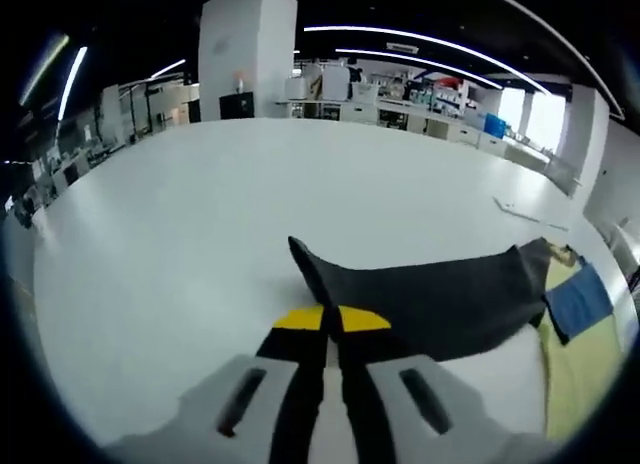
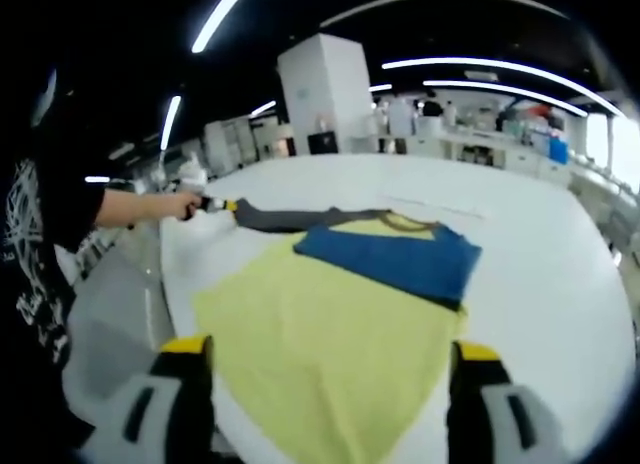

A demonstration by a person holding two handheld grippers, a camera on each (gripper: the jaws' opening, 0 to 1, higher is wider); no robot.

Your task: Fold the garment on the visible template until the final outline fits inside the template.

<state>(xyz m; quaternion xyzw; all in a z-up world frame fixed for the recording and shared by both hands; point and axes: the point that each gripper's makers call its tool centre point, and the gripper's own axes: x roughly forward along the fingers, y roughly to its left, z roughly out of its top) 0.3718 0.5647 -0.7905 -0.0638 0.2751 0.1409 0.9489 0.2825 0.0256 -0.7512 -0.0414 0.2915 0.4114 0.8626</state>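
While clamped, left gripper (image 1: 327, 329) pinches garment (image 1: 440, 294) sleeve.

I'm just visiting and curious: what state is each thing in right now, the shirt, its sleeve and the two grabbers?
Garment: yellow, spread flat on the white table, one blue sleeve folded across it.
Dark sleeve: pulled out sideways, its tip pinched.
Left gripper: shut on the dark sleeve.
Right gripper: open, above the garment's near edge, holding nothing.
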